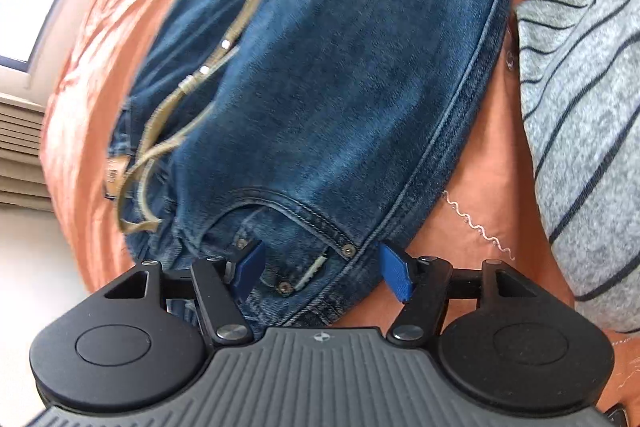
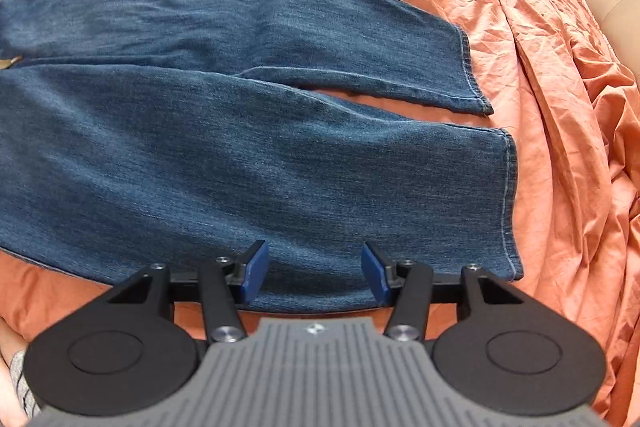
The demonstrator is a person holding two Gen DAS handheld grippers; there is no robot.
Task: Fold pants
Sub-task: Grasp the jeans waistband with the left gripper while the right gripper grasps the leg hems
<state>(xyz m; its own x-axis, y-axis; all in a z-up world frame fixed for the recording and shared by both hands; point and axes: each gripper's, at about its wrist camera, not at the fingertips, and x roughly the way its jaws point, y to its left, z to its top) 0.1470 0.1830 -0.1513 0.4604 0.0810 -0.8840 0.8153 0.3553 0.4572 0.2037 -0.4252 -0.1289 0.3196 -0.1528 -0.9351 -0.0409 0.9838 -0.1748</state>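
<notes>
Denim pants (image 1: 340, 67) lie flat on a bed covered with an orange sheet (image 1: 492, 195). In the left wrist view, the left tool (image 1: 322, 269) sits at the waist end with its blue pads apart, straddling the front pocket (image 1: 280, 223) and side seam; nothing is clamped. A tan drawstring (image 1: 168, 131) trails loose near the fly. A grey striped garment (image 1: 584, 115) lies just beside the pants.

In the right wrist view, the right tool (image 2: 316, 273) stands open over the near edge of the nearer leg (image 2: 260, 163); the farther leg (image 2: 280, 39) lies slightly splayed. Judgement: both tools should pinch the near outer seam and carry it evenly over the far leg, aligning the hems (image 2: 508, 203).
</notes>
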